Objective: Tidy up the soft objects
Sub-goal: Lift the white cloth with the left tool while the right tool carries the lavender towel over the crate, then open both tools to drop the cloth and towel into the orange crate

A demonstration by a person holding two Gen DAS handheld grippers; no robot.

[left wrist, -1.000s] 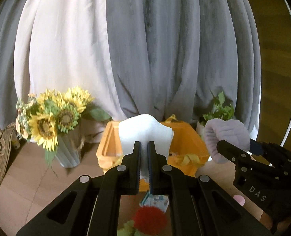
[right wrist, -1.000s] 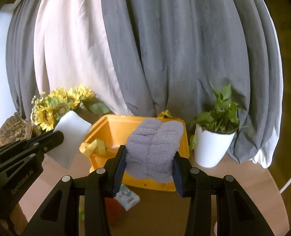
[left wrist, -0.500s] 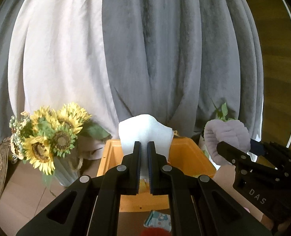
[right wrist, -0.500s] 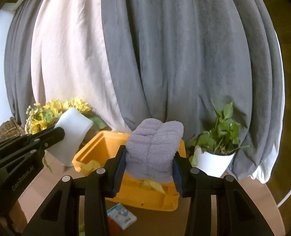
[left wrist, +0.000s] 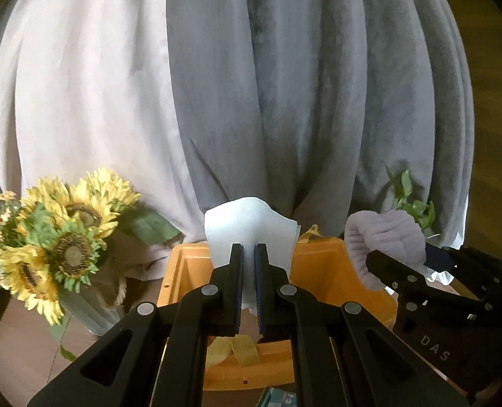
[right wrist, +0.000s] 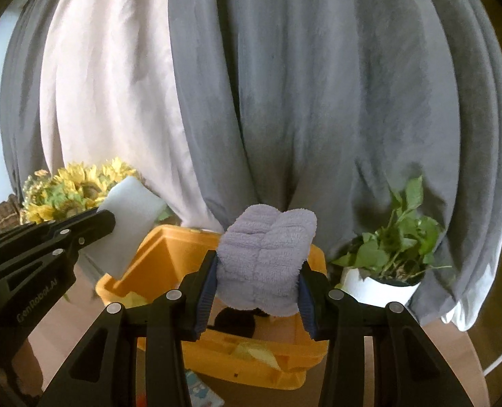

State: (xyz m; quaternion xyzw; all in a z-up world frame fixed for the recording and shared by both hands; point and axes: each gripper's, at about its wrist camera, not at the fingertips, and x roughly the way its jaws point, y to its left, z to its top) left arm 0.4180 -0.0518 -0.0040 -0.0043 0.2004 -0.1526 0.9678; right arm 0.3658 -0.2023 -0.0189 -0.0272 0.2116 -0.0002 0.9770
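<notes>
Towel (right wrist: 266,261) (lavender) wedged between right tongs (right wrist: 256,300) — above bin (right wrist: 169,254).

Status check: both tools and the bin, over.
Left tool shut on white cloth. Right tool shut on grey towel. Both above orange bin. Nothing blocking.

Wooden table (right wrist: 454,366): orange bin (right wrist: 251,366) centre, sunflower vase (left wrist: 91,315) lower left, white plant pot (right wrist: 379,290) right.

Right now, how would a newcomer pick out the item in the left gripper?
Find the orange bin before the grey curtain. Above it, the left gripper pinches a thin pale-blue cloth. It is flat and smooth; the lavender towel beside it is thick and fluffy.
</notes>
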